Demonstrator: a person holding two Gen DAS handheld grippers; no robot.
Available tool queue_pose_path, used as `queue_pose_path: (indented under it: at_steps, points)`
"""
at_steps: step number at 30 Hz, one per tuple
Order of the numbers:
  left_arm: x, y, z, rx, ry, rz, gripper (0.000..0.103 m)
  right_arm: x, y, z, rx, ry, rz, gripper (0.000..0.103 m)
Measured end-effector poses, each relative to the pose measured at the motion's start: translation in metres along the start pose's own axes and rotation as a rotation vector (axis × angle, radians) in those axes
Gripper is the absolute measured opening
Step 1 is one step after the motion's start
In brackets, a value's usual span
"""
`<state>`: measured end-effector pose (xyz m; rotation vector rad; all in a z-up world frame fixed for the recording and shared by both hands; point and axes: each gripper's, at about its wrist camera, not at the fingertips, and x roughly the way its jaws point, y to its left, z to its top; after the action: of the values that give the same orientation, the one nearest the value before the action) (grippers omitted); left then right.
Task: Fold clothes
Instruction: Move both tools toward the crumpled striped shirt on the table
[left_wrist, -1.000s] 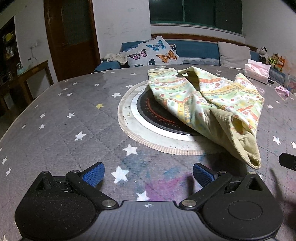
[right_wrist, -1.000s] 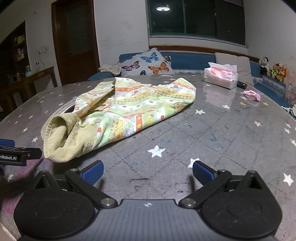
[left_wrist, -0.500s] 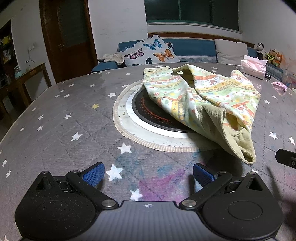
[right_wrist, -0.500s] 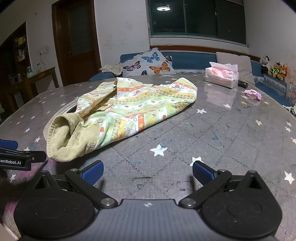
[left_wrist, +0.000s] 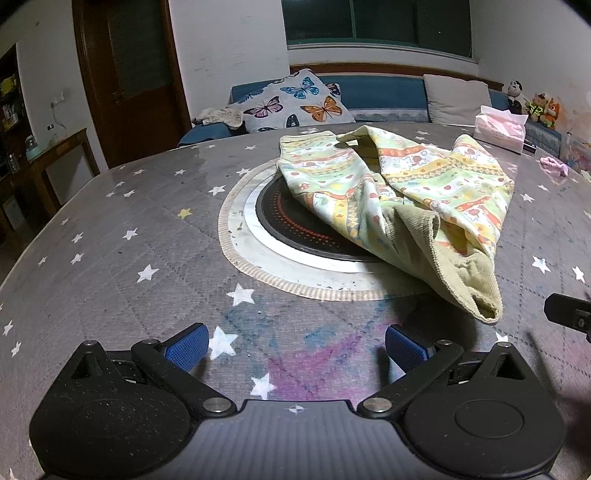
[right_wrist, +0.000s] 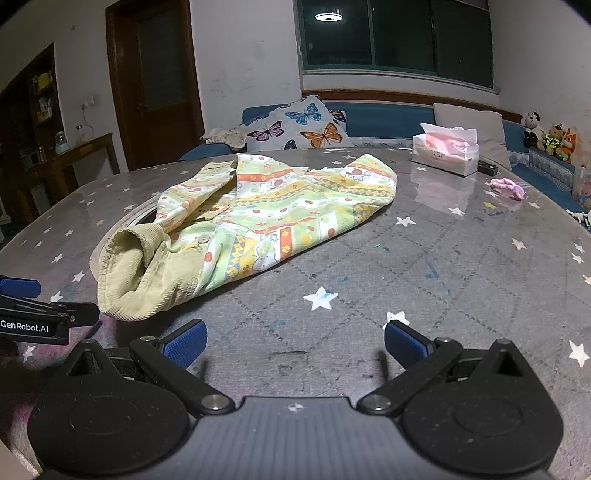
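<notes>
A small patterned green-and-yellow garment (left_wrist: 406, 199) with a tan corduroy lining lies crumpled on the grey star-print table, partly over a round black hotplate (left_wrist: 295, 229). It also shows in the right wrist view (right_wrist: 258, 218), its corduroy opening (right_wrist: 125, 269) facing me. My left gripper (left_wrist: 295, 345) is open and empty, low over the table, short of the garment. My right gripper (right_wrist: 293, 341) is open and empty, to the right of the garment's near end. The left gripper's side shows at the left edge of the right wrist view (right_wrist: 37, 317).
A pink tissue pack (right_wrist: 445, 153) and a small pink item (right_wrist: 506, 186) sit at the far right of the table. A blue sofa with a butterfly cushion (right_wrist: 299, 125) stands behind. A wooden side table (left_wrist: 48, 155) is at the left.
Both grippers have drifted slightly, shifting the view a little. The garment has not moved and both grippers stay open.
</notes>
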<state>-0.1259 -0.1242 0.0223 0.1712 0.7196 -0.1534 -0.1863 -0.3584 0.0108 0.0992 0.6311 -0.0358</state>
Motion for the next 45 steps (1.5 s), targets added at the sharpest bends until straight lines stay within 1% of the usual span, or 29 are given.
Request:
queue_pose_path:
  at_steps: [19, 28, 40, 45]
  points:
    - [0.005, -0.003, 0.003, 0.010, 0.007, -0.008, 0.103, 0.005, 0.003, 0.003, -0.008, 0.012, 0.011, 0.103]
    - [0.008, -0.001, 0.011, 0.012, 0.002, -0.007, 0.103, 0.013, 0.007, 0.011, -0.016, 0.017, 0.019, 0.103]
    - [0.010, 0.003, 0.032, 0.028, -0.027, -0.008, 0.103, 0.027, 0.009, 0.033, -0.027, 0.019, 0.038, 0.103]
    - [0.015, 0.004, 0.045, 0.035, -0.032, -0.015, 0.103, 0.036, 0.010, 0.043, -0.035, 0.026, 0.046, 0.103]
